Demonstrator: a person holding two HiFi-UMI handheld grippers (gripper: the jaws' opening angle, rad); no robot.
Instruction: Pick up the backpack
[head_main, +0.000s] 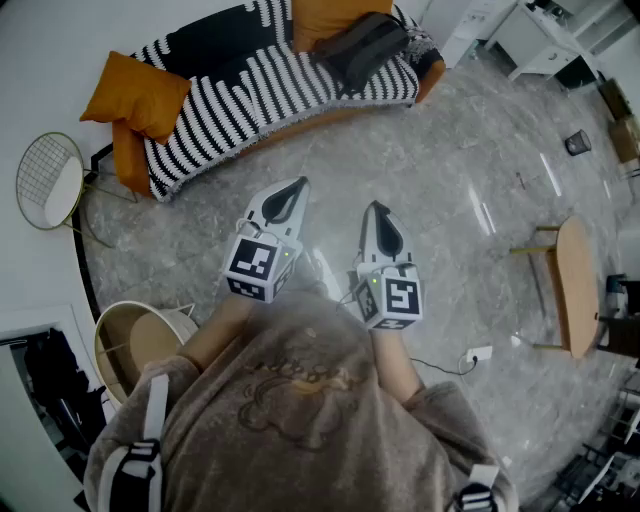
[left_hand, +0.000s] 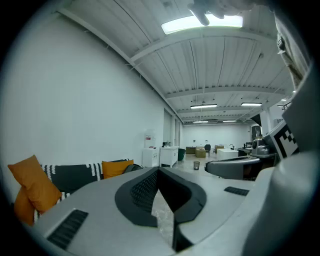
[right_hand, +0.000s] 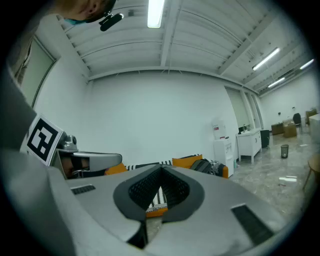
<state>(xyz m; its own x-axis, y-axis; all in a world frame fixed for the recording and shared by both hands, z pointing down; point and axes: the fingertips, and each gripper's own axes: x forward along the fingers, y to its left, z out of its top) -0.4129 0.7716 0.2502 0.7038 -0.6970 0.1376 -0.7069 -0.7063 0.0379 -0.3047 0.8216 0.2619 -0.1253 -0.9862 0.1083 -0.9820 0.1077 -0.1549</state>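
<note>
Sofa: a striped sofa (head_main: 250, 90) stood along the far wall, with an orange cushion (head_main: 135, 92) at its left end.
Left gripper: the left gripper (head_main: 290, 195) had its jaws pressed together with nothing between them. It was held roughly level over the grey floor (head_main: 450, 180) and pointed toward the sofa.
Backpack: the dark backpack (head_main: 365, 45) lay on the sofa's right end, well apart from both grippers.
Right gripper: the right gripper (head_main: 380, 225) was likewise closed and empty, just beside the left one.
Step in hand: the approach, by my reading, since nothing was grasped and open floor lay between the person and the sofa.
Next move: it likely called for closing in on the sofa's right end, spreading one gripper's jaws and finding a strap or top handle. Which of these the bag offered was too small to tell.
</note>
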